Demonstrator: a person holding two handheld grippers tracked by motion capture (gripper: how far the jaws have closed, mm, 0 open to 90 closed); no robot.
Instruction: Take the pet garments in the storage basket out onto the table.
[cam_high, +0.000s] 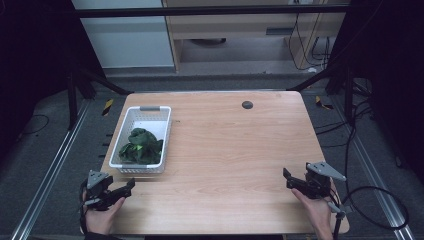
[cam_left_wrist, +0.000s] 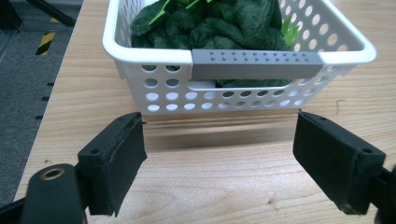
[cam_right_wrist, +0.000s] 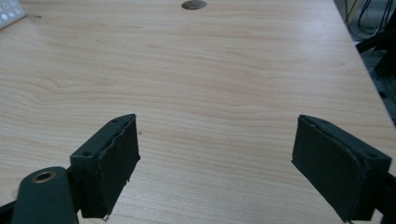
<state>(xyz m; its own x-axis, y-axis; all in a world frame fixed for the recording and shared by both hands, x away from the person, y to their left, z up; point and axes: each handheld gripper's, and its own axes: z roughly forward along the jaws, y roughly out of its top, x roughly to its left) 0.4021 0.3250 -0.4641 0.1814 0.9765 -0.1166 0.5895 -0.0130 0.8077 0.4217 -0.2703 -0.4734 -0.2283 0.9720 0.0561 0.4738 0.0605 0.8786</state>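
Observation:
A white perforated basket (cam_high: 127, 125) with grey handles stands at the table's left side, holding a heap of dark green leafy stuff (cam_high: 141, 146). My left gripper (cam_high: 129, 186) rests open near the front left corner, just in front of the basket. In the left gripper view the basket's near wall (cam_left_wrist: 159, 91) and grey handle (cam_left_wrist: 256, 64) sit a short way beyond the spread jaws, with the greens (cam_left_wrist: 219, 28) inside. My right gripper (cam_high: 288, 178) is open at the front right, over bare wood, nothing between its fingers (cam_right_wrist: 109, 161).
A small dark round disc (cam_high: 247, 104) is set in the wooden table (cam_high: 235, 150) near its far edge, also the disc (cam_right_wrist: 194, 4) in the right gripper view. Cables (cam_high: 370, 200) trail on the floor at the right. Black frame legs flank the table.

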